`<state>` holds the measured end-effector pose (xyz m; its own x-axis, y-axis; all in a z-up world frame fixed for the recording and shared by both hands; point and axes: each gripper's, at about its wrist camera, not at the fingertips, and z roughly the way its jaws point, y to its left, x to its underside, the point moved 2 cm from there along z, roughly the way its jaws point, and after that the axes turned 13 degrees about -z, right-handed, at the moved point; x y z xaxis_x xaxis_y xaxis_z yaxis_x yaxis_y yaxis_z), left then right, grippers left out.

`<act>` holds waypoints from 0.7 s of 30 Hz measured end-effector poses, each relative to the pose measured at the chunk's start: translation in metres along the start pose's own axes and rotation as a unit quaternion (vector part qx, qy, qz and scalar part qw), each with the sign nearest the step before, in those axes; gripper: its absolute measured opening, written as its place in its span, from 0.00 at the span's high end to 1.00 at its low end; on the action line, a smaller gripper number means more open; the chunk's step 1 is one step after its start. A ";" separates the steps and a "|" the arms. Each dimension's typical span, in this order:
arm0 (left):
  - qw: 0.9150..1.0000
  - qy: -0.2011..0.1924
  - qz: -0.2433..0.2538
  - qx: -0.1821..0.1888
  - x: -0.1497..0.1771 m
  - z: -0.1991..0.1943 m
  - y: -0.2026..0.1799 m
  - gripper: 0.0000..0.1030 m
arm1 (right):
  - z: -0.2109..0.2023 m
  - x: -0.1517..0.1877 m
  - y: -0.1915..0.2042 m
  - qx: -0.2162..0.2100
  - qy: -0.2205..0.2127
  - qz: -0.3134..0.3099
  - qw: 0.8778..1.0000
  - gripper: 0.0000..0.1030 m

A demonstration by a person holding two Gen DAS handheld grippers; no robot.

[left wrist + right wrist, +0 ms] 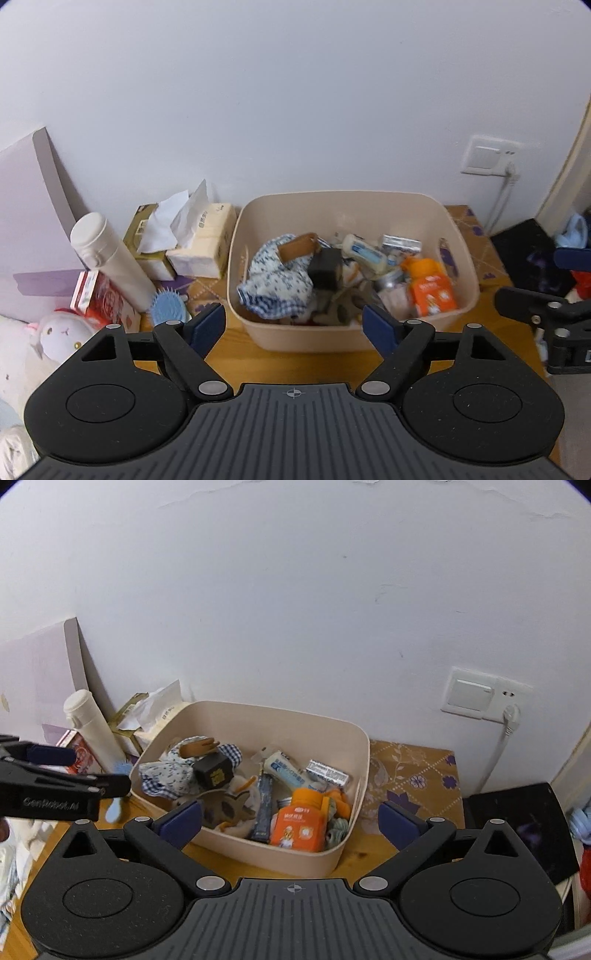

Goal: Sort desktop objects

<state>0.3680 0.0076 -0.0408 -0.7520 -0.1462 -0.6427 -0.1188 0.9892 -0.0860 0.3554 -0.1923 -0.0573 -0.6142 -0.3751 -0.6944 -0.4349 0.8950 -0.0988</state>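
Left gripper (293, 321) empty; plush toy (61, 338) left-view only.

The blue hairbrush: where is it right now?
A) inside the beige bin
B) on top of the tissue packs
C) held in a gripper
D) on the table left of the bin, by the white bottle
D: the hairbrush lies on the table beside the white bottle, outside the bin.

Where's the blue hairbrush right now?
In the left wrist view, the blue hairbrush lies on the table left of the beige bin, at the foot of the white thermos.
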 end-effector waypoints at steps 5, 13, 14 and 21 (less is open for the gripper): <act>1.000 -0.002 0.006 0.019 0.017 -0.036 0.006 0.20 | -0.028 0.011 0.016 0.004 0.009 0.014 1.000 0.00; 0.999 -0.014 0.010 0.039 0.051 -0.090 0.014 0.20 | -0.084 0.036 0.047 0.023 0.004 0.019 1.000 0.00; 0.999 -0.014 0.010 0.036 0.055 -0.097 0.016 0.20 | -0.091 0.040 0.050 0.024 0.006 0.022 0.999 0.00; 0.999 0.000 0.013 0.041 0.086 -0.147 0.026 0.20 | -0.136 0.063 0.071 0.038 0.014 0.035 0.999 0.00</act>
<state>0.2050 0.0188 0.0139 -0.7541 -0.1211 -0.6455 -0.0456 0.9901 -0.1324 0.1967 -0.1852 -0.0113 -0.6595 -0.3165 -0.6818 -0.3397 0.9346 -0.1053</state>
